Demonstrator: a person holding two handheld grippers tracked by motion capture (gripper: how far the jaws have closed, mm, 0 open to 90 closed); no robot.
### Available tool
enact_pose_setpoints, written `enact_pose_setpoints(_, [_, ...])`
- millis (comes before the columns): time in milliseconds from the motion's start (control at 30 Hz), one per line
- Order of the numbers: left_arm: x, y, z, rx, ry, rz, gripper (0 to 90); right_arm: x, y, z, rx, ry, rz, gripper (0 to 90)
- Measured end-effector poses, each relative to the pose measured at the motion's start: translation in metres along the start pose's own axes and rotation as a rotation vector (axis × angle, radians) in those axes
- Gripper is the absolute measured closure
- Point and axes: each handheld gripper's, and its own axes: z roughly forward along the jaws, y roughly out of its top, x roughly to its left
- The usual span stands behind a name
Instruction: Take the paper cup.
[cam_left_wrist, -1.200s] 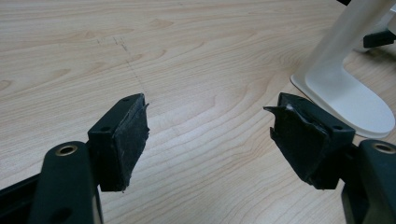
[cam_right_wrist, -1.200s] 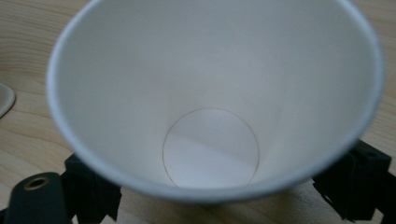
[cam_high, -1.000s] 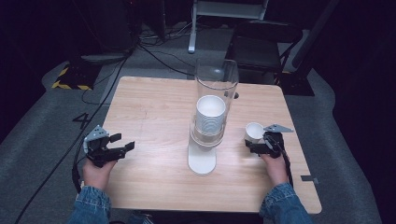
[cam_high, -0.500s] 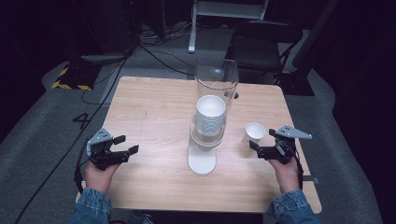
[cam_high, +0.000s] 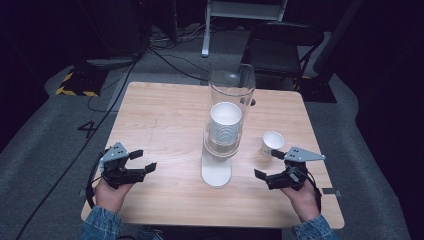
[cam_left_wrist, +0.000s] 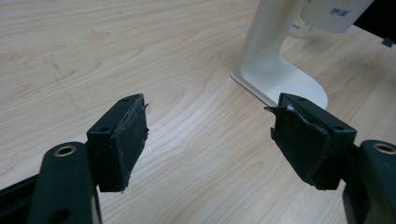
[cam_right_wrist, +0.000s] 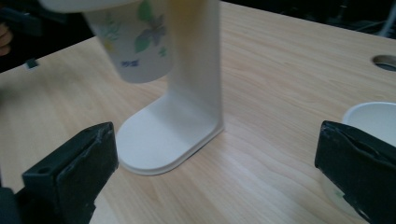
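Note:
A clear tube cup dispenser (cam_high: 230, 100) on a white stand (cam_high: 216, 172) rises at the table's middle, with a stack of white paper cups (cam_high: 225, 122) inside. The lowest cup, printed with flowers (cam_right_wrist: 135, 42), hangs under it above the stand's foot (cam_right_wrist: 159, 144). A single white paper cup (cam_high: 272, 142) stands upright to the right of it. My right gripper (cam_high: 270, 165) is open just in front of that cup, whose rim (cam_right_wrist: 373, 116) shows behind the right jaw. My left gripper (cam_high: 142, 161) is open and empty at the front left; the stand's foot (cam_left_wrist: 280, 81) lies beyond its jaws.
The wooden table (cam_high: 165, 115) has a small round hole (cam_right_wrist: 385, 61) near its far right part. A dark chair (cam_high: 280, 45) stands behind the table, cables (cam_high: 150, 47) run on the floor, and a yellow-black marker (cam_high: 75, 85) lies at the far left.
My right gripper let go of the white cup and drew back toward the front edge, opening. The cup stays standing on the table. My left gripper shifted slightly.

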Motion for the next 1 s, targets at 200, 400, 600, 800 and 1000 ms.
enact_pose_setpoints(200, [-0.009,0.002,0.007,0.003,-0.039,0.032,26.4,0.008,-0.014,0.015,0.035,0.101,-0.060,0.1])
enact_pose_setpoints(400, [-0.021,0.001,0.012,-0.022,-0.019,0.057,26.4,0.013,-0.021,0.025,0.050,0.053,-0.018,0.2])
enact_pose_setpoints(600, [-0.029,-0.004,0.023,-0.031,-0.021,0.042,26.3,0.013,-0.029,0.033,0.065,0.023,0.010,0.2])
enact_pose_setpoints(800, [-0.029,-0.006,0.032,0.013,-0.030,0.055,26.3,0.010,-0.039,0.045,0.134,0.000,-0.011,0.6])
enact_pose_setpoints(1000, [-0.025,-0.007,0.032,0.019,-0.033,0.043,26.3,0.009,-0.041,0.046,0.146,-0.004,-0.008,0.6])
